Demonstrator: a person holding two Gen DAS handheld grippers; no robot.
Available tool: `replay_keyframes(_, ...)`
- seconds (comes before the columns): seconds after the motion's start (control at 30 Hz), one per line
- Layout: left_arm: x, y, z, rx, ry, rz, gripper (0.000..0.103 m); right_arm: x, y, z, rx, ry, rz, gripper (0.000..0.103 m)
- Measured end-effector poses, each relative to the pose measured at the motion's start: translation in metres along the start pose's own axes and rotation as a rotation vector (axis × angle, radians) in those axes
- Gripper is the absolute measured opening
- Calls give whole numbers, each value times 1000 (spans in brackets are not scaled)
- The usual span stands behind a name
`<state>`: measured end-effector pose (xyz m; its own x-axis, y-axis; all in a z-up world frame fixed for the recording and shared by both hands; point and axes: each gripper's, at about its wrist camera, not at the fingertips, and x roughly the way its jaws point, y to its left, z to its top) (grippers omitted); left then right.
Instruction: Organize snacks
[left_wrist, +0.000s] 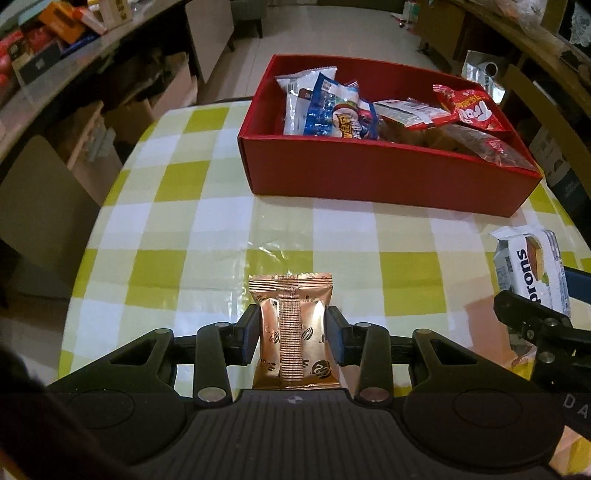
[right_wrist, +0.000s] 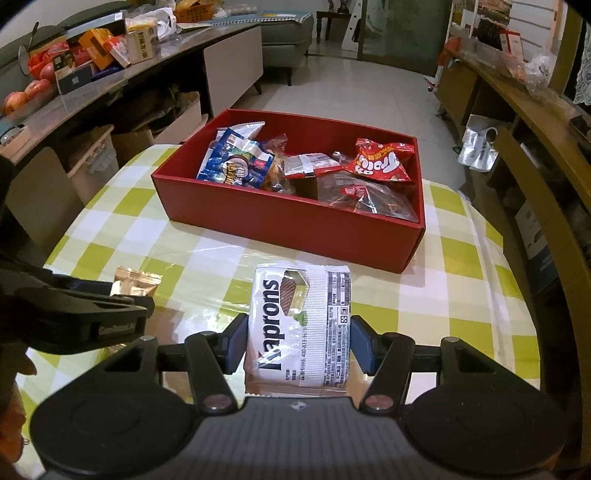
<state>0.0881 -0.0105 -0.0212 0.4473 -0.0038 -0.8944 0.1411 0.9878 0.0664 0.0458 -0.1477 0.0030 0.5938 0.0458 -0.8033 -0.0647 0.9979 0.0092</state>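
A gold foil snack packet (left_wrist: 291, 295) stands on the green-and-white checked tablecloth (left_wrist: 192, 221), and my left gripper (left_wrist: 293, 334) is shut on its sides. My right gripper (right_wrist: 299, 343) is shut on a white wafer packet (right_wrist: 299, 302) that rests on the cloth. That wafer packet (left_wrist: 532, 269) also shows at the right edge of the left wrist view. Beyond both stands a red box (right_wrist: 288, 225) holding several snack bags, among them a red bag (right_wrist: 380, 162) and a blue one (right_wrist: 229, 162). In the left wrist view the red box (left_wrist: 369, 177) lies ahead and to the right.
The round table's edge (left_wrist: 96, 221) curves close on the left. A long counter (right_wrist: 110, 85) with boxes and fruit runs along the left, with storage underneath. A wooden chair (right_wrist: 546, 206) and shelving stand to the right. Tiled floor (right_wrist: 369, 92) lies beyond the box.
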Motion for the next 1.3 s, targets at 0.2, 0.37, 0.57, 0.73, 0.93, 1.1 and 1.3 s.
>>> replay_keyframes(0.2,-5,-3,3,3,-13,-11,46,0,-1,1,-4,-4,-9,63)
replay_keyframes(0.37,-11,-6,7,18,-47,5,46,1,-3,3,-2,-8,-17,63)
replay_keyframes(0.57,-15,-5,12,13,-63,4,46,1,-6,6,5,-14,-19,63)
replay_keyframes(0.73,-18,-5,16,12,-79,7,46,2,-8,9,10,-19,-21,63)
replay_keyframes(0.93,-23,-7,23,17,-107,13,46,2,-13,16,22,-31,-25,63)
replay_keyframes(1.1,-24,-10,29,21,-121,14,46,3,-17,21,36,-40,-28,63)
replay_keyframes(1.3,-6,0,34,-29,-52,-38,46,7,-19,19,40,-26,-26,63)
